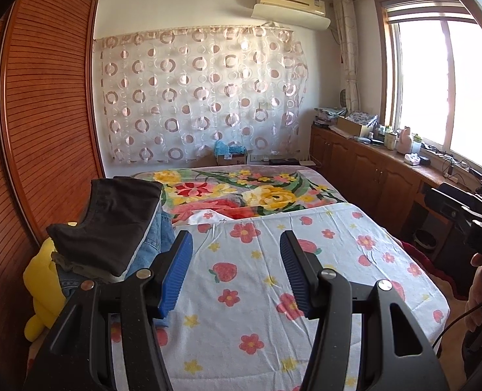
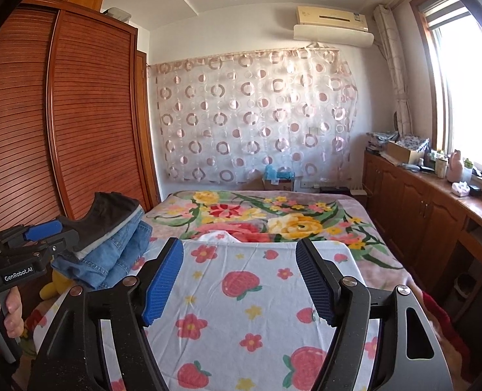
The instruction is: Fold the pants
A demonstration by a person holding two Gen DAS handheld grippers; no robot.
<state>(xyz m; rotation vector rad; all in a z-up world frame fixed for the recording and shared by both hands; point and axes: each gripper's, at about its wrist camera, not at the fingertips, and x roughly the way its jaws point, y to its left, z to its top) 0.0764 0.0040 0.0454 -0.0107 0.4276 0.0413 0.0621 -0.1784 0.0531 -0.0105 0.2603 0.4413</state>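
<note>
Your left gripper (image 1: 236, 260) stands with its blue pads (image 1: 176, 277) apart and nothing between them, only the strawberry-print sheet (image 1: 257, 277) beyond. Your right gripper (image 2: 239, 270) is likewise spread, empty, and aimed over the same sheet. Neither holds cloth, which suggests you are between one garment and the next.

In the right wrist view your left gripper shows again at the left margin, carried by your hand (image 2: 0, 319) on its handle, its tips close to the stack but, as far as can be judged, not gripping it.

The pants sit in a folded pile at the left edge of the bed: dark pants (image 1: 110, 224) on top, a pale layer beneath, and blue jeans (image 2: 110, 254) at the bottom, partly spilling toward the sheet. The pile probably sits at the edge to keep the sheet free as a folding surface.

A yellow soft toy (image 1: 42, 293) lies under and beside the pile, next to the slatted wardrobe (image 1: 45, 114).

Further up the bed, a floral blanket (image 1: 241, 195) covers the mattress to the far edge; the sheet overlaps its near border.
</note>
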